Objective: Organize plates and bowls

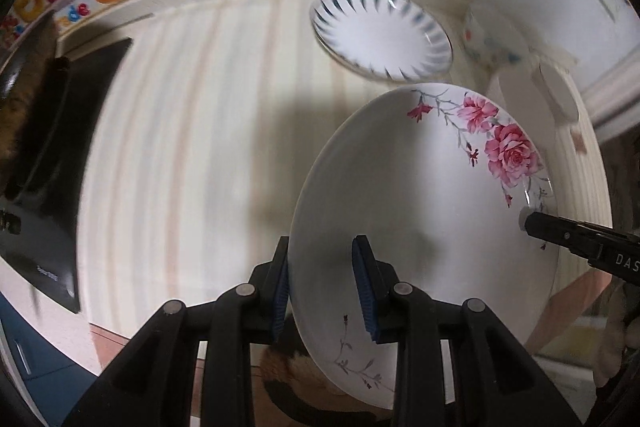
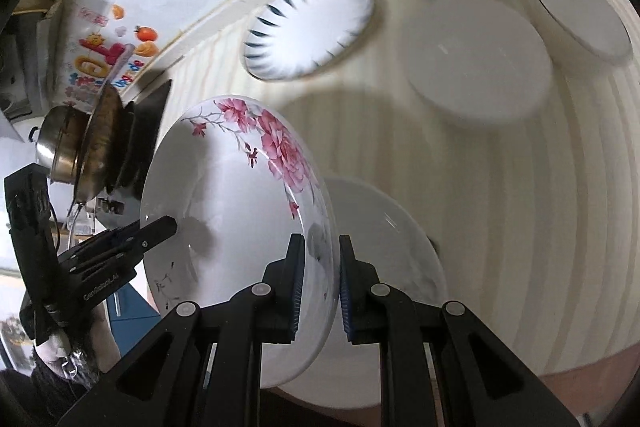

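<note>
A white plate with pink roses (image 1: pixel 420 195) is held up over the table, tilted, by both grippers. My left gripper (image 1: pixel 324 287) is shut on its near rim. My right gripper (image 2: pixel 322 283) is shut on the opposite rim of the same rose plate (image 2: pixel 240 195). Each gripper shows in the other's view: the right one (image 1: pixel 580 243) and the left one (image 2: pixel 132 239). A plate with blue dashes round its rim (image 1: pixel 382 33) lies flat at the back, also in the right wrist view (image 2: pixel 310 27). A plain white plate (image 2: pixel 384 227) lies under the rose plate.
The table (image 1: pixel 200 147) has a pale striped top. White dishes (image 2: pixel 480 63) (image 2: pixel 580 15) and a patterned cup (image 1: pixel 486 43) stand at the back right. A black induction cooker (image 1: pixel 60 131) with a steel pot (image 2: pixel 64 143) and wok sits at the left.
</note>
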The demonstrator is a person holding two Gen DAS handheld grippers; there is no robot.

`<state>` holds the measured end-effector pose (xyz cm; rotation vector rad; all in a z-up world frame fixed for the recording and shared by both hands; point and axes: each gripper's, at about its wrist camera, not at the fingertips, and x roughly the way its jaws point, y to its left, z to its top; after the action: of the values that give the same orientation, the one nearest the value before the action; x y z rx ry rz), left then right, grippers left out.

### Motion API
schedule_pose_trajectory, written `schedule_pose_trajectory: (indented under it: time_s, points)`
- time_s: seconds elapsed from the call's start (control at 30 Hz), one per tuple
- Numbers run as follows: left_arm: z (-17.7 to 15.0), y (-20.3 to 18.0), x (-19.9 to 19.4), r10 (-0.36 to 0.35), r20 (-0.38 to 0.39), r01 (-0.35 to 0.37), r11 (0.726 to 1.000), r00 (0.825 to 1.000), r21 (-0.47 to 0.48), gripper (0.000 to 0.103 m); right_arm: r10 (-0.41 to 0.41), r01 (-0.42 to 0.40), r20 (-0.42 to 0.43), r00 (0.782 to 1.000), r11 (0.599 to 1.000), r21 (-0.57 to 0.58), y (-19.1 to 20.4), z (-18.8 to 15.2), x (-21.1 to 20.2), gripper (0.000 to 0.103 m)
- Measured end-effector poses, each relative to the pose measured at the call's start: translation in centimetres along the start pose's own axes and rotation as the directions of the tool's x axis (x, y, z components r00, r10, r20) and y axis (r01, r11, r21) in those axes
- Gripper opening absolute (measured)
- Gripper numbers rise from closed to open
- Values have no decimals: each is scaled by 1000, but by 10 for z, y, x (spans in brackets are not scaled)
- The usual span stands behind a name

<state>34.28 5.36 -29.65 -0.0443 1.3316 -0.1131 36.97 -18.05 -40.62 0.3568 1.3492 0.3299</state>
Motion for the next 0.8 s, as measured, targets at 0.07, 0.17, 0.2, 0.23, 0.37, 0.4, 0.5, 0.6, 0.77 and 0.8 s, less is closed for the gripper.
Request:
schedule_pose_trajectory:
  time_s: [0.07, 0.17, 0.2, 0.23, 0.37, 0.4, 0.5, 0.6, 0.77, 0.8]
  points:
    - [-5, -10, 9, 3, -25, -2, 1000, 1000, 22, 27, -3, 3, -10, 1000, 1000, 21, -13, -10, 2, 18]
    - [-12, -23, 19, 17, -53, -15, 998, 998, 53, 27, -2, 3, -25, 1000, 999, 41, -28, -21, 7, 18]
    - [-14, -26, 23, 20, -64, -16, 998, 998, 59, 27, -4, 5, -30, 1000, 999, 46, -32, -25, 8, 18]
    - [-17, -29, 27, 24, -75, -19, 998, 997, 66, 27, -4, 5, -34, 999, 999, 51, -35, -27, 9, 18]
    - [-22, -37, 37, 40, -102, -31, 996, 994, 86, 27, -9, 12, -48, 999, 998, 65, -46, -38, 14, 18]
    - [-23, -40, 39, 44, -105, -34, 995, 994, 91, 27, -9, 13, -51, 999, 998, 68, -48, -40, 15, 18]
    - [-24, -44, 44, 57, -114, -46, 994, 992, 99, 27, -10, 14, -55, 998, 997, 72, -54, -45, 17, 18]
    - [-26, -47, 49, 80, -120, -66, 991, 990, 113, 27, -19, 22, -61, 998, 998, 64, -54, -47, 19, 18]
    - [-29, -53, 54, 92, -126, -76, 989, 988, 128, 27, -25, 29, -67, 997, 998, 63, -53, -46, 19, 18]
    - [-29, -54, 54, 96, -125, -80, 988, 987, 132, 27, -32, 36, -65, 997, 998, 59, -51, -45, 19, 18]
